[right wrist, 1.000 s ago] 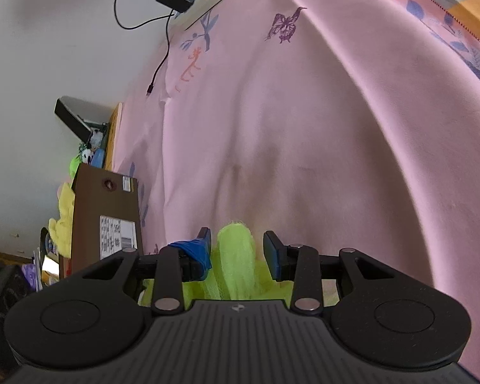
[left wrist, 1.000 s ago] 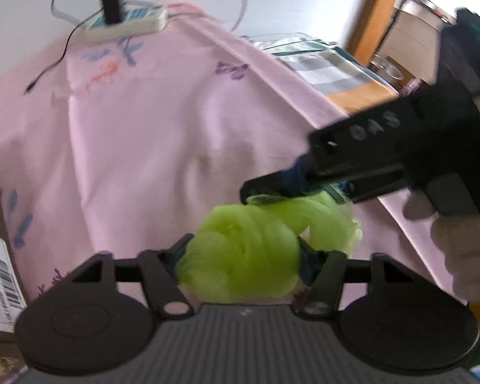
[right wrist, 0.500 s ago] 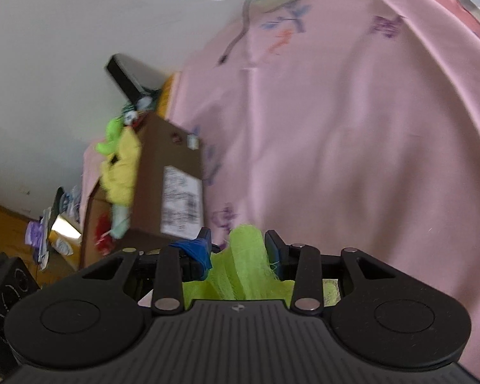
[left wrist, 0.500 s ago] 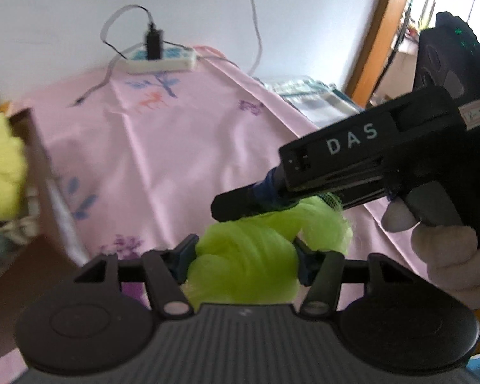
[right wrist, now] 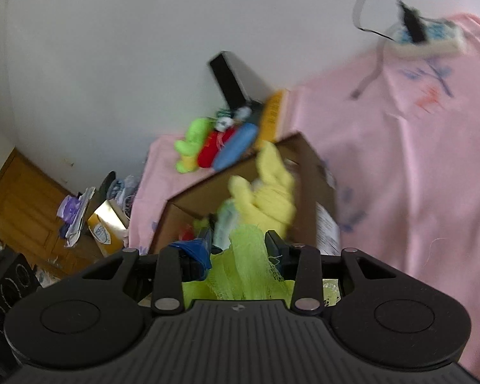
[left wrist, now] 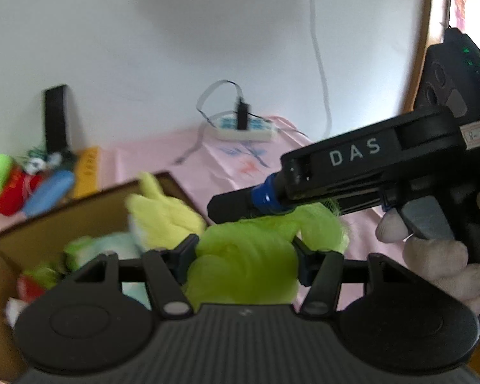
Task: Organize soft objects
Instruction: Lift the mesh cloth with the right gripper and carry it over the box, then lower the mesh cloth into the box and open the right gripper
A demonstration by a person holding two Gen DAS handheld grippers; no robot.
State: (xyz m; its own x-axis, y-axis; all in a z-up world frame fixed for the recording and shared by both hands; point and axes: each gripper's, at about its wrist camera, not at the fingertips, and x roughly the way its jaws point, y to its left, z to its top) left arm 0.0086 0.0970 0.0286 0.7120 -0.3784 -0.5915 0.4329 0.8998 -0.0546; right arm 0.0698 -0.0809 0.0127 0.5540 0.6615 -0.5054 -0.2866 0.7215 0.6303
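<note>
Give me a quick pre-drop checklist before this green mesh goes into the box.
1. Left gripper clamped on the green mesh cloth: ok.
2. Right gripper pinching the same cloth: ok.
3. Cardboard box open at the top: ok.
4. Cloth directly above the opening: cannot tell; the box lies ahead and left.
5. Free room inside: cannot tell; a yellow plush already sticks above the rim.
6. Power strip and cable away from the path: ok.

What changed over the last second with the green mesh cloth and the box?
Both grippers carried the green mesh cloth off the open pink sheet toward the cardboard box, which has come into view just ahead. Unchanged: left gripper and right gripper both stay clamped on it.
</note>
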